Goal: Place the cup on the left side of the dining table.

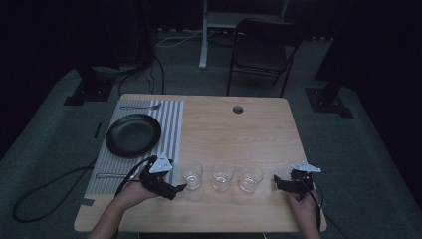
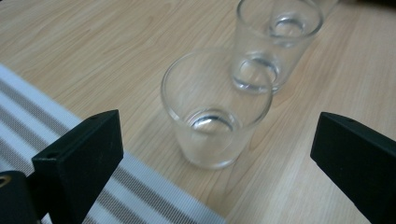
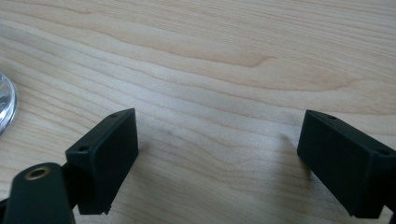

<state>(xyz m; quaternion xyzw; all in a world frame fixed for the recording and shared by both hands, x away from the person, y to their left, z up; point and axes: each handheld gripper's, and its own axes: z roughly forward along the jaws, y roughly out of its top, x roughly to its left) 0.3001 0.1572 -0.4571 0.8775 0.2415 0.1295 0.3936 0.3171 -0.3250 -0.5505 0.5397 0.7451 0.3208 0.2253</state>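
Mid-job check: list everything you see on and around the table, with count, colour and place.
glasses: 3, clear, upright in a row along the table's near side, between the two grippers
plate: 1, black, on the placemat
placemat: 1, grey-and-white striped, table's left side
fork: 1, metal, far end of the placemat
utensil: 1, metal, near end of the placemat, type unclear
table: 1, light wood
folding chair: 1, dark, behind the table
left gripper: 1, black, open, facing the leftmost glass
right gripper: 1, black, open, right of the rightmost glass
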